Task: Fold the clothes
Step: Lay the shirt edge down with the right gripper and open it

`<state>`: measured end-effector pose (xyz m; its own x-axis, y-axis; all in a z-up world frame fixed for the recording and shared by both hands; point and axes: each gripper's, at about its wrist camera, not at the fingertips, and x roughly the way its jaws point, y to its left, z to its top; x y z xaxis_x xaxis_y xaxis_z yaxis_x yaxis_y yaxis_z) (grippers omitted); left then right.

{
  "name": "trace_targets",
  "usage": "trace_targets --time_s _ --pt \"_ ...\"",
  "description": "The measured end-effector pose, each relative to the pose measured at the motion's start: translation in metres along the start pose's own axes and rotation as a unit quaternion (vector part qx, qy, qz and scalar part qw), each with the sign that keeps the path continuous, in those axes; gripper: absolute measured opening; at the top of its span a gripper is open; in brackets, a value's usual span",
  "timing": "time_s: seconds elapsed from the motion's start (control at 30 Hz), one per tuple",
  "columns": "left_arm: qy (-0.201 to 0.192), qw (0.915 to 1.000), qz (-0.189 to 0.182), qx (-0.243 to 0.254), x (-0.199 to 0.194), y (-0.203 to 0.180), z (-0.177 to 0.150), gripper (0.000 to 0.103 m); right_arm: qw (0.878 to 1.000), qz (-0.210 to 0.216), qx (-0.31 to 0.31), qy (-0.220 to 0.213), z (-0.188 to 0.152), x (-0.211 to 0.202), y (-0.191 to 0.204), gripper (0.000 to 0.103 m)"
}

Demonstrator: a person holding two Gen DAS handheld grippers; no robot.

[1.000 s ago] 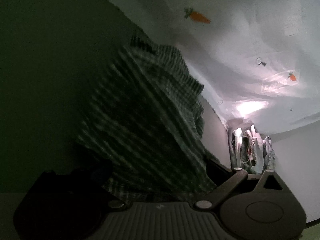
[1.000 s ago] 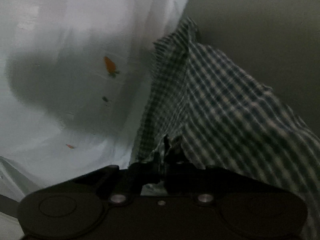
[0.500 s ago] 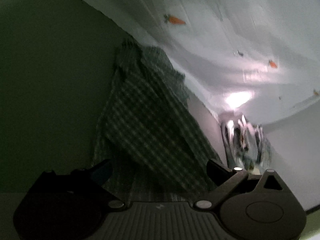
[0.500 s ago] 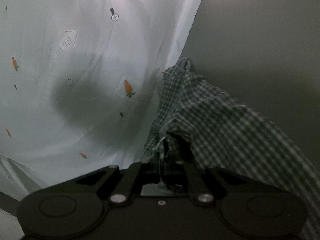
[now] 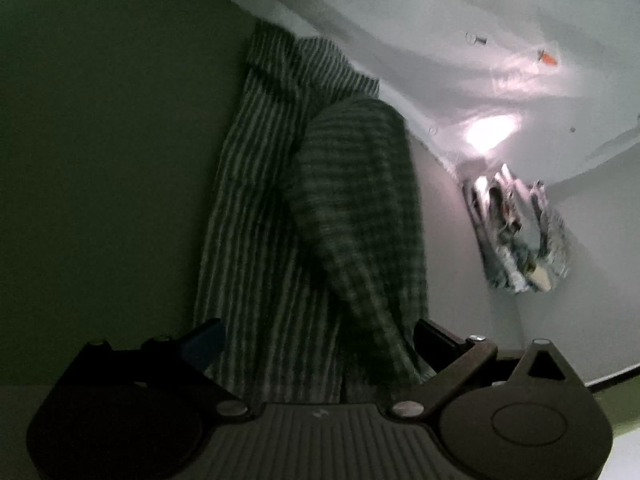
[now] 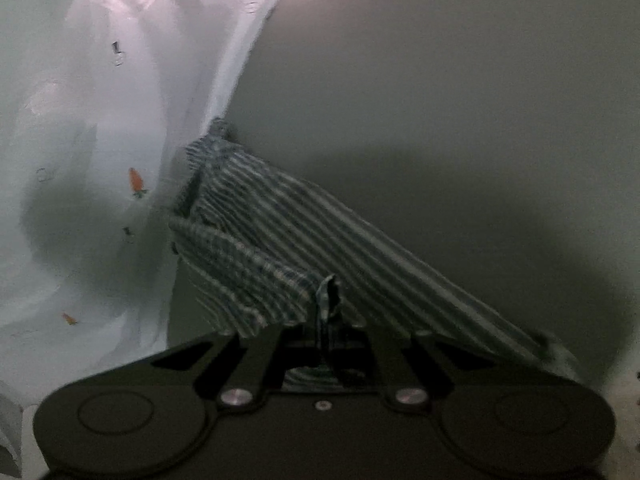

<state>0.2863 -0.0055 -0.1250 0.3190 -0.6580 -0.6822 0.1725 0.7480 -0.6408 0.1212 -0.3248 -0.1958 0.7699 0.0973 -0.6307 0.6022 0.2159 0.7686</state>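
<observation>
A green-and-white checked garment (image 5: 320, 208) hangs in a long, bunched band in the left wrist view. It passes between the fingers of my left gripper (image 5: 320, 340), which stand wide apart and open. The blue-padded left finger (image 5: 206, 342) and the right finger (image 5: 436, 334) flank the cloth. In the right wrist view the same checked garment (image 6: 296, 236) stretches away toward the upper left. My right gripper (image 6: 328, 320) is shut on a puckered edge of it. Motion blur smears the pattern in both views.
A white sheet printed with small orange carrots (image 5: 500, 20) covers the surface behind the garment and also fills the left of the right wrist view as the carrot sheet (image 6: 80, 160). A heap of other clothes (image 5: 516, 232) lies at the right. Plain grey-green surface (image 6: 460, 100) lies beside the sheet.
The garment has been drawn out from a broad drape into a narrower, longer band. Both cameras have swung, and the carrot sheet has shifted in each view. The right gripper has kept its hold.
</observation>
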Motion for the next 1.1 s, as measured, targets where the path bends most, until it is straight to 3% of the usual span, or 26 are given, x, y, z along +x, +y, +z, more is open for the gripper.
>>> trace_targets --time_s 0.3,0.4,0.57,0.67,0.7,0.93,1.1 --pt "0.041 0.9984 0.016 0.034 0.01 0.002 -0.026 0.1 0.992 0.04 0.116 0.02 -0.025 -0.034 -0.041 0.003" --pt "0.047 0.9977 0.022 0.045 0.011 0.001 -0.031 0.1 0.987 0.033 0.157 0.024 -0.03 -0.035 -0.059 0.003" --pt "0.037 0.9951 0.058 0.07 0.004 0.003 -0.036 0.1 0.997 -0.01 0.069 0.016 -0.026 -0.039 -0.043 0.01" --pt "0.029 0.9928 0.08 0.084 -0.001 0.006 -0.037 0.1 0.999 -0.045 -0.022 -0.002 -0.021 -0.043 -0.02 0.03" --pt "0.028 0.9927 0.081 0.084 -0.003 0.008 -0.038 0.1 0.997 -0.055 -0.054 -0.009 -0.02 -0.044 -0.013 0.036" --pt "0.034 0.9936 0.078 0.074 -0.007 0.016 -0.05 0.097 0.977 -0.078 -0.199 -0.018 -0.02 -0.037 0.012 0.049" --pt "0.035 0.9956 0.064 0.059 -0.01 0.025 -0.058 0.088 0.97 -0.067 -0.232 0.0 -0.006 -0.03 -0.001 0.059"
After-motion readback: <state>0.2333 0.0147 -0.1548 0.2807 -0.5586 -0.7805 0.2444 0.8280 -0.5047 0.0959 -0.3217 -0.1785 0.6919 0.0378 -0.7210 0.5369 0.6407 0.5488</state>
